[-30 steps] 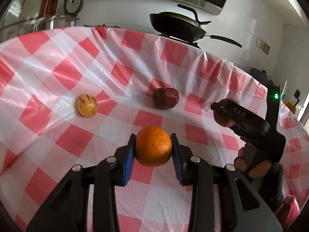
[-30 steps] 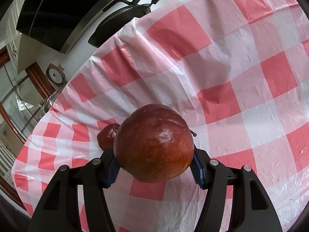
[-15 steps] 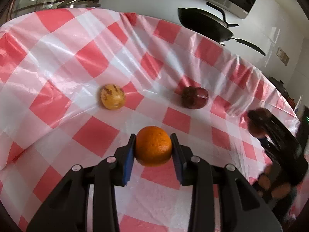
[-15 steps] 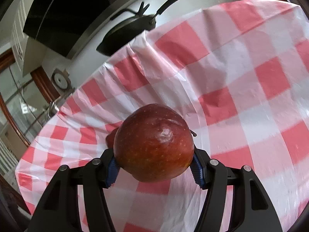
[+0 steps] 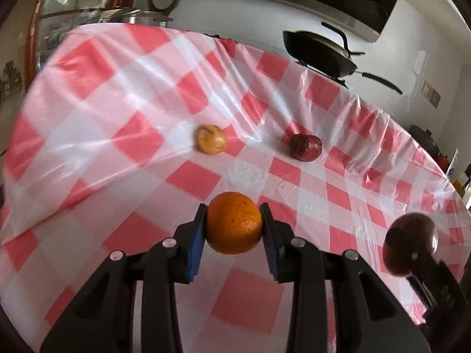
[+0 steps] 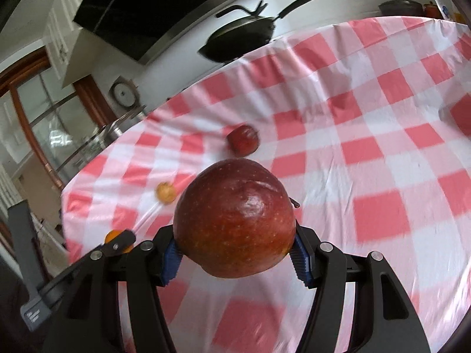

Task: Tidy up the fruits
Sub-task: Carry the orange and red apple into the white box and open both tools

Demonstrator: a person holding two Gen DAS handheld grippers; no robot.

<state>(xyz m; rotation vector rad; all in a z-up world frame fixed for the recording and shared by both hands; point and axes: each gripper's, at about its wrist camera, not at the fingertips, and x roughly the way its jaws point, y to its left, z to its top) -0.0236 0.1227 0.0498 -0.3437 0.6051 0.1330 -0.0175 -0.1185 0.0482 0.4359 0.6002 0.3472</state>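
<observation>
Apple (image 6: 234, 219) and orange (image 5: 234, 226), each clamped in jaws above the table (image 5: 338, 206); a slackened grip could drop either.

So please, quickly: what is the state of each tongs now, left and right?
Left tongs: closed on the orange, held above the cloth.
Right tongs: closed on the big red apple.

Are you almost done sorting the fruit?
Not yet. Nothing looks sorted. The left gripper holds the orange, the right gripper the big apple. The yellow fruit and the small red one lie loose on the cloth.
</observation>
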